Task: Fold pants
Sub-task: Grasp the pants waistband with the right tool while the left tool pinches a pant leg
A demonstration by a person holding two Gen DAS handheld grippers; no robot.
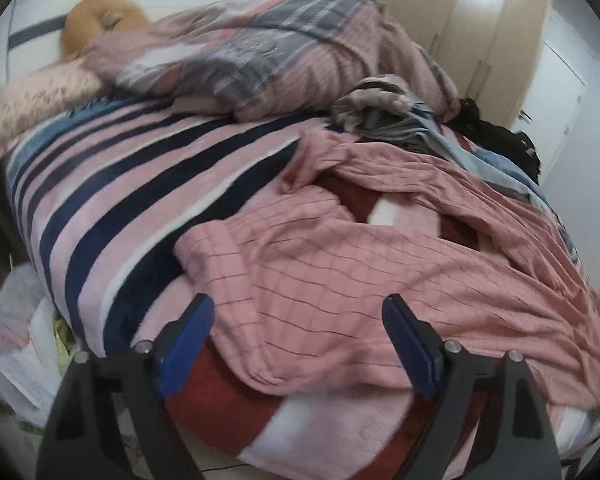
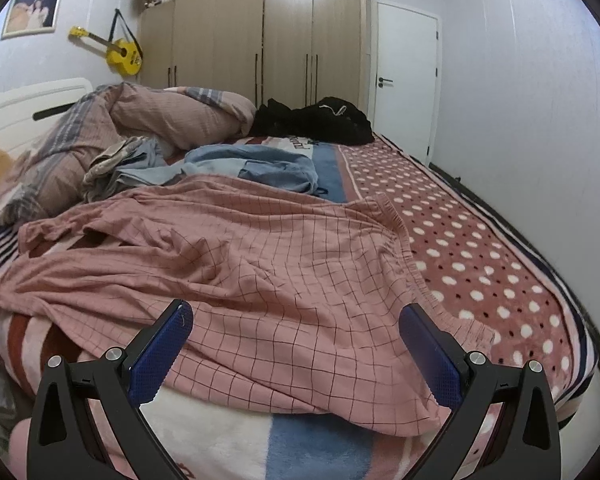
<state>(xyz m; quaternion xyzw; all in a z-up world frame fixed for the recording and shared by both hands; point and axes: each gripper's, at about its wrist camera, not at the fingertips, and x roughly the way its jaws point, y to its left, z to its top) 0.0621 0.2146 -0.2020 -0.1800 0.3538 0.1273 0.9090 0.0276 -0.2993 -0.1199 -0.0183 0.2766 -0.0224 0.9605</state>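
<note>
Right wrist view: pink checked pants (image 2: 236,264) lie rumpled on the bed (image 2: 480,264); right hand-held gripper (image 2: 296,320) and left hand-held gripper (image 1: 300,316) both spread, empty.

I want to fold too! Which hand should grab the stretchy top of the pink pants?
Probably the right gripper: the pink pants' gathered waistband lies just ahead of it. The left gripper, also open, faces the legs.

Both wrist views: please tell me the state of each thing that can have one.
pink checked pants: spread out, wrinkled, unfolded
left gripper: open, empty
right gripper: open, empty
door: closed
wardrobe: doors closed
duvet: bunched up
blue garment: crumpled
black garment: heaped
</note>
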